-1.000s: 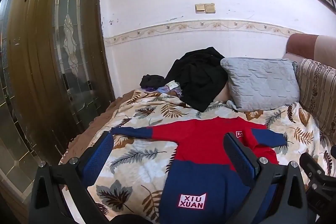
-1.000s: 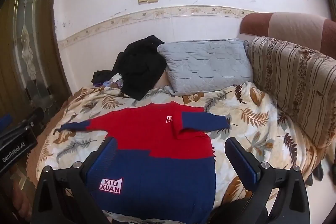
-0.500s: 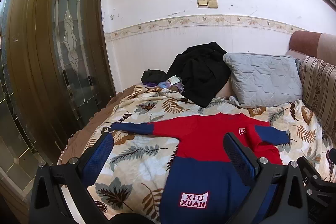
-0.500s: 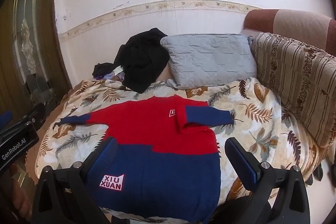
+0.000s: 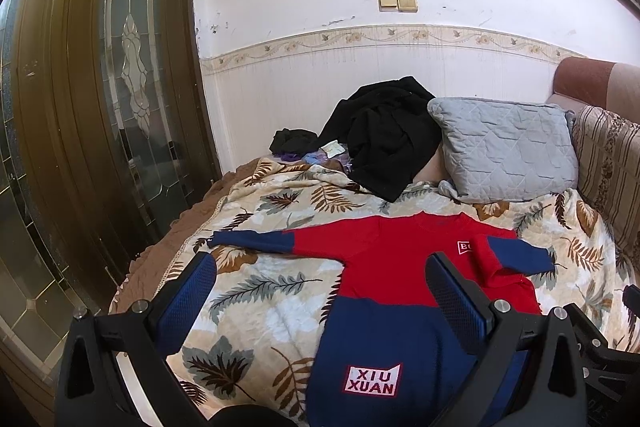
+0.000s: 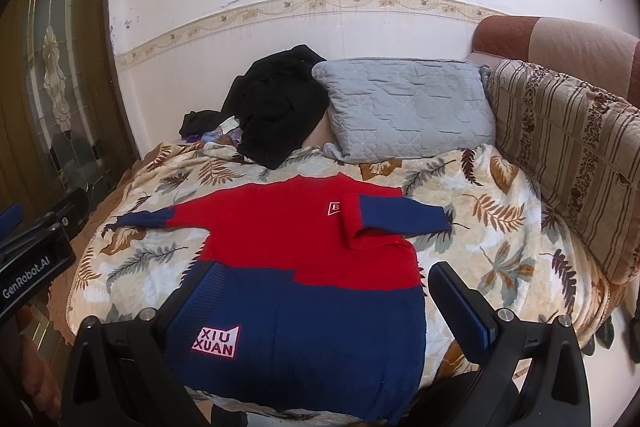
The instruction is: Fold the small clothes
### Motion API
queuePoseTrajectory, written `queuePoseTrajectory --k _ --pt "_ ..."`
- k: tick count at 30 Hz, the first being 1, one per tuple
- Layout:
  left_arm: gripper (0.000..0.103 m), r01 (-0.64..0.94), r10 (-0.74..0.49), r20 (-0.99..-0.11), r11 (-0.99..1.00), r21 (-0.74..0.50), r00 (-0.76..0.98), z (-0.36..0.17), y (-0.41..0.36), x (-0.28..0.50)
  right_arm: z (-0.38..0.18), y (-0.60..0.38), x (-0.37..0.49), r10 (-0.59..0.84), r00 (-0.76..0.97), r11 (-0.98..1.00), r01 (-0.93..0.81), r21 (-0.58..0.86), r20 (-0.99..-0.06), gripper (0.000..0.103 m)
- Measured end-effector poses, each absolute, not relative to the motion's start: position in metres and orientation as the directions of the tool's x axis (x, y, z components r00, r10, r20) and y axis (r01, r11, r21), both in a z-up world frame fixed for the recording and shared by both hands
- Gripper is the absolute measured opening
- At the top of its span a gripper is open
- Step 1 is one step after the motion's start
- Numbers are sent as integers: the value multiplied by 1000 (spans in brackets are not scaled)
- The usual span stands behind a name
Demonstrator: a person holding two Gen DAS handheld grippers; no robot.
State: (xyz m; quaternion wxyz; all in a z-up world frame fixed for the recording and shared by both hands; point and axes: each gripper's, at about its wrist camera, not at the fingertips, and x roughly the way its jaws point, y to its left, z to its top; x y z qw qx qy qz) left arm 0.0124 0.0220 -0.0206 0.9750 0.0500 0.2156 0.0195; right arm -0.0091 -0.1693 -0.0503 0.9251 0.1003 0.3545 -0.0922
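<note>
A small red and navy sweater point(image 5: 400, 267) point(image 6: 304, 259) lies flat on a leaf-print blanket point(image 5: 256, 291) point(image 6: 496, 227), with a white XIU XUAN patch near its hem. Its left sleeve point(image 5: 248, 241) stretches out flat. Its right sleeve point(image 6: 400, 219) is folded partly over the chest. My left gripper point(image 5: 320, 299) is open and empty, held above the sweater's left side. My right gripper point(image 6: 320, 307) is open and empty, held above the navy lower part.
A grey quilted pillow point(image 6: 404, 107) and a heap of black clothes point(image 6: 280, 107) lie at the back against the wall. A striped sofa back point(image 6: 568, 163) runs along the right. A dark wooden cabinet with glass doors point(image 5: 100, 107) stands at the left.
Both grippers have drawn back and risen a little, so the sweater sits lower and farther in both views. Both stay open. The sweater has not moved.
</note>
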Motion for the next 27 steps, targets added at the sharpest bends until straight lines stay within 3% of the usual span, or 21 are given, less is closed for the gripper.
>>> queuePoseTrajectory --k 27 --pt "103 -20 65 -441 994 106 895 -25 25 22 -61 -163 1 -68 713 967 220 130 -698 103"
